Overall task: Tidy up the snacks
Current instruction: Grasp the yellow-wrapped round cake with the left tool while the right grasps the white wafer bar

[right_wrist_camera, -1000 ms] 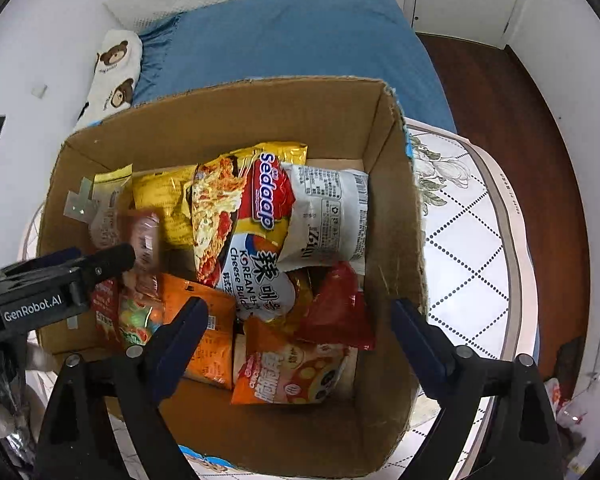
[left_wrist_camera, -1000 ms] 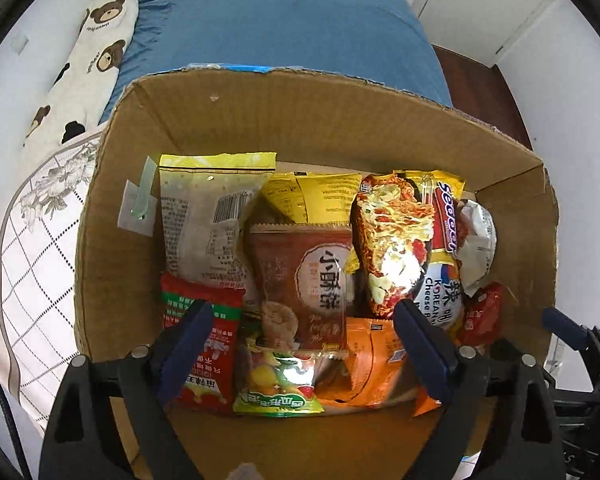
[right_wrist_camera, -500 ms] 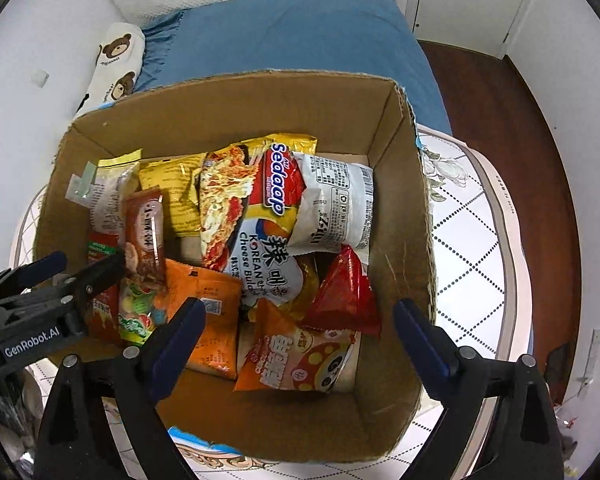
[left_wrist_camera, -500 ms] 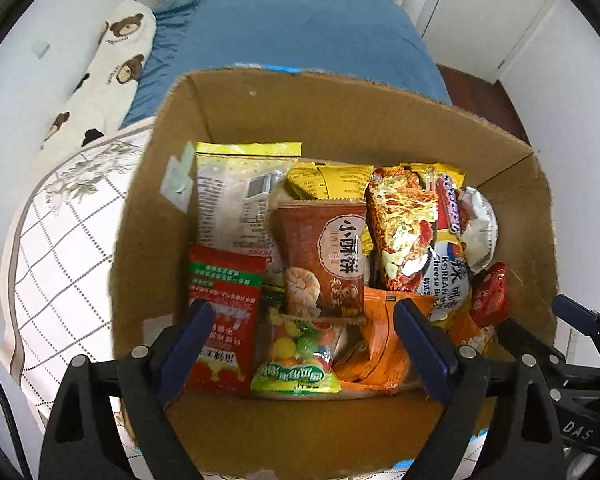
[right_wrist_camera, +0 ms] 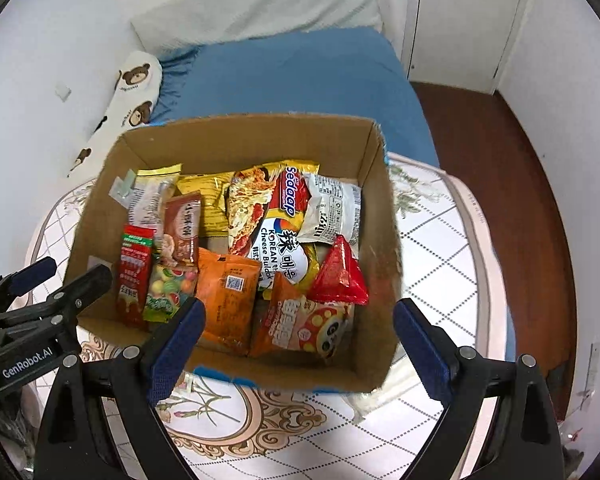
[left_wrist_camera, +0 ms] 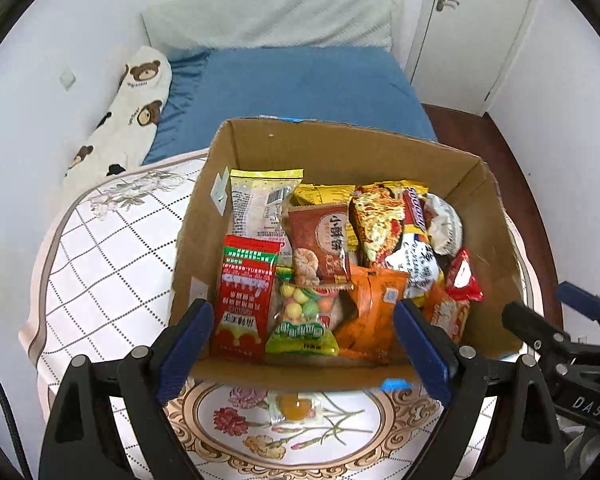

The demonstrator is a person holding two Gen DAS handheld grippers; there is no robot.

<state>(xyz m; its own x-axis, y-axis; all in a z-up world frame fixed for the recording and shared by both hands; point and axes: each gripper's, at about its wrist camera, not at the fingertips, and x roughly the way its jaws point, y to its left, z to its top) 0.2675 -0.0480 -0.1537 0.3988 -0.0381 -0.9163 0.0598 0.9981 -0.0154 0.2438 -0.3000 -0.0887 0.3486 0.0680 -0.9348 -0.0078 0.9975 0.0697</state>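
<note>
An open cardboard box (left_wrist_camera: 340, 152) (right_wrist_camera: 244, 140) stands on the table and holds several snack packets: a red packet (left_wrist_camera: 244, 296), a brown biscuit packet (left_wrist_camera: 320, 240), a candy bag (left_wrist_camera: 304, 320), an orange packet (left_wrist_camera: 368, 312) (right_wrist_camera: 228, 296), a Sedaap noodle pack (right_wrist_camera: 284, 224) and a red triangular packet (right_wrist_camera: 338, 274). One small packet with a yellow sweet (left_wrist_camera: 294, 406) lies on the table in front of the box. My left gripper (left_wrist_camera: 304, 344) is open and empty above the box's near edge. My right gripper (right_wrist_camera: 296, 344) is open and empty, also at the near edge.
The box sits on a round table with a white floral, checked cloth (left_wrist_camera: 100, 264) (right_wrist_camera: 440, 280). Behind it is a bed with a blue sheet (left_wrist_camera: 292, 88) and a bear-print pillow (left_wrist_camera: 132, 112). A white door (left_wrist_camera: 476, 28) and dark wood floor (right_wrist_camera: 500, 168) are at right.
Both grippers have pulled back and up from the box, so the whole box and the tablecloth in front of it now show. The packets have not moved.
</note>
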